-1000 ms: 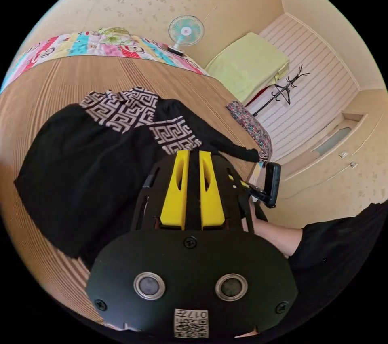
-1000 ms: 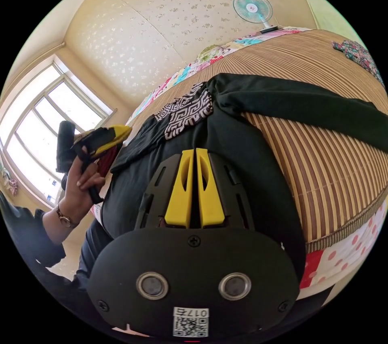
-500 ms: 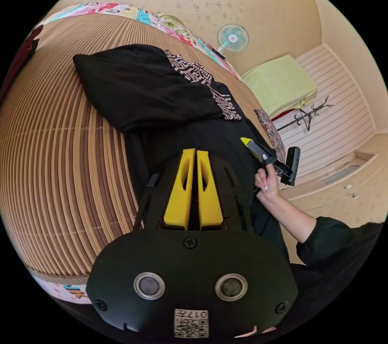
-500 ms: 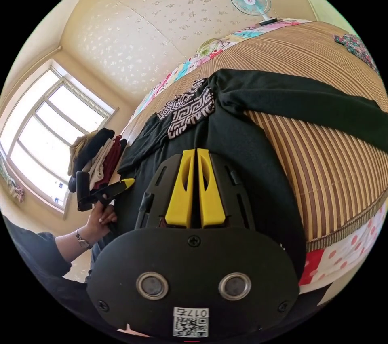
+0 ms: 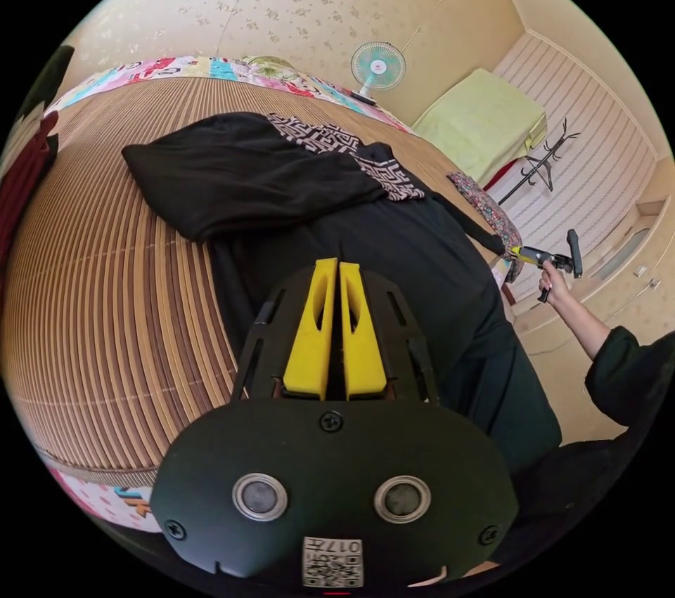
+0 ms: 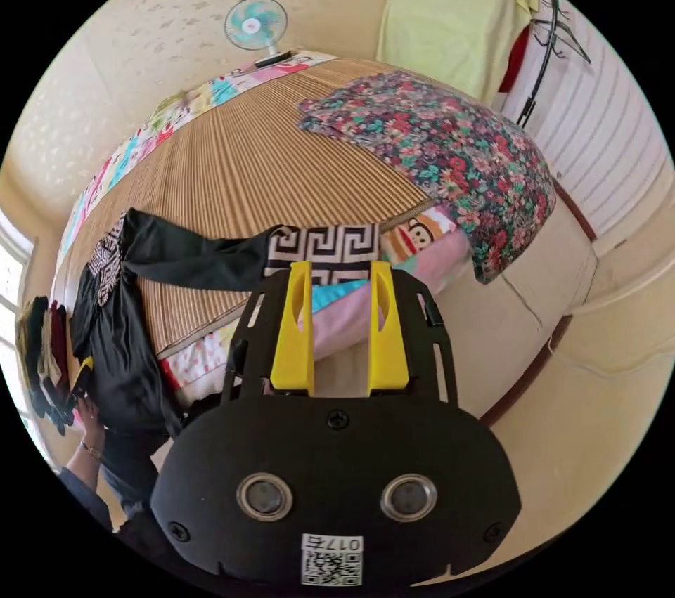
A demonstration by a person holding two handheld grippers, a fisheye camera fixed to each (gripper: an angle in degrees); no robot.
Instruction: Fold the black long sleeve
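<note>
Progress: early, by my reading; one sleeve of the black long sleeve (image 5: 295, 204) lies folded across the body, the other sleeve (image 6: 204, 250) is stretched straight out over the bed edge, and the body is not yet folded

Garment position: spread on the striped mat (image 5: 105, 289) of the bed, beyond the tips of the left gripper (image 5: 332, 289); its hem hangs over the near bed edge, beside and below those jaws

Left jaws: drawn together, tips over black cloth; whether any fabric is pinched between them I cannot tell

Right jaws: right gripper (image 6: 340, 289) stands apart, empty; the patterned cuff (image 6: 323, 248) lies just beyond the tips, not between them

Right gripper seen from the left gripper view: held in a hand (image 5: 552, 278) at the far sleeve end, well off to the side of the left jaws

Left to do: my guess is take the cuff, bring the outstretched sleeve across the body, then fold the body up

Other cloth: floral garment (image 6: 450, 155) lies past the right jaws on the bed corner, apart from the cuff; a stack of clothes (image 5: 24, 176) sits far out to the side of the left jaws

Writing: a code sticker (image 5: 332, 561) with a short printed number sits on each gripper housing below the jaws, not transcribed; the cartoon bedsheet (image 6: 415, 239) shows figures, no legible words; no brand visible on the garment
</note>
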